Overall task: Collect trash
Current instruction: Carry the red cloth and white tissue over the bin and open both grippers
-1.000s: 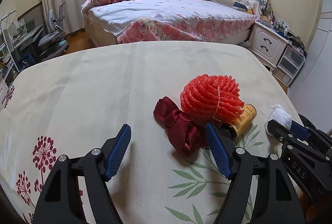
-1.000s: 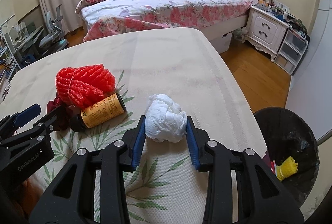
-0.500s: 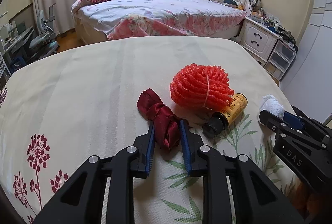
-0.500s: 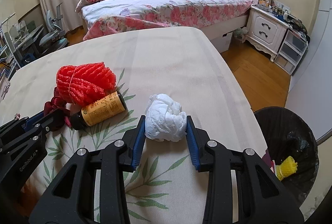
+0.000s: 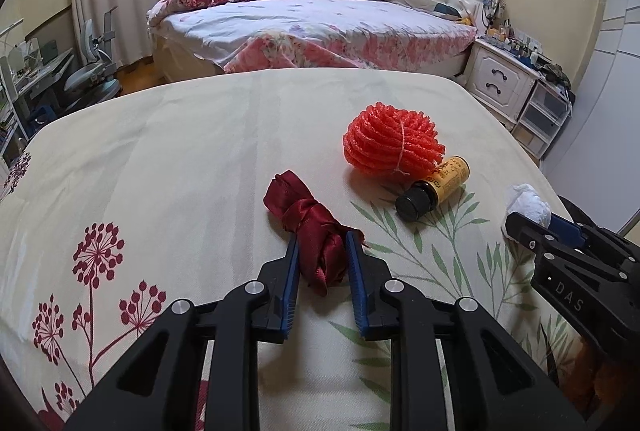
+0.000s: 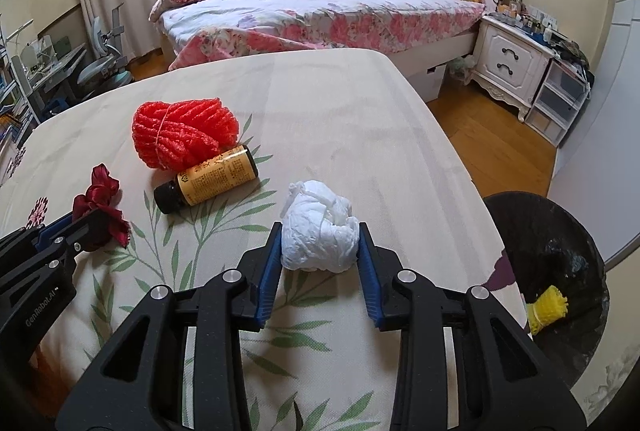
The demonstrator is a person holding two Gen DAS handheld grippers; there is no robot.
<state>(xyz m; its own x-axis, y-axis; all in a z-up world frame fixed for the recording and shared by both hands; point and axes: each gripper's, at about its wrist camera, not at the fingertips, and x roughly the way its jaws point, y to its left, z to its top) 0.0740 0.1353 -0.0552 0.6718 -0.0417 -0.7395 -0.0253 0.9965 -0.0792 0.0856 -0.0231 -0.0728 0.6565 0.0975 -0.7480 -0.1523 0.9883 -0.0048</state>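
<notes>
A knotted dark red ribbon (image 5: 310, 227) lies on the cream tablecloth (image 5: 180, 159), and my left gripper (image 5: 321, 247) is shut on its near end. A crumpled white paper wad (image 6: 318, 231) sits near the table's right edge with my right gripper (image 6: 319, 237) shut on it. Between them lie an orange-red foam net bundle (image 5: 392, 145) and a brown bottle with a yellow label (image 5: 434, 189) on its side. The ribbon (image 6: 100, 209) and left gripper (image 6: 68, 227) show at the left of the right wrist view. The right gripper (image 5: 532, 227) shows at the right of the left wrist view.
A black bin (image 6: 556, 267) stands on the floor right of the table, with a yellow foam net (image 6: 546, 307) inside. Beyond the table are a bed (image 5: 320, 27), a white nightstand (image 5: 504, 83) and plastic drawers (image 6: 560, 99). A desk and chair (image 5: 92, 71) stand at left.
My left gripper went from wide open to shut on the red ribbon and drew it a little away from the foam net. The right gripper kept its hold on the white wad.
</notes>
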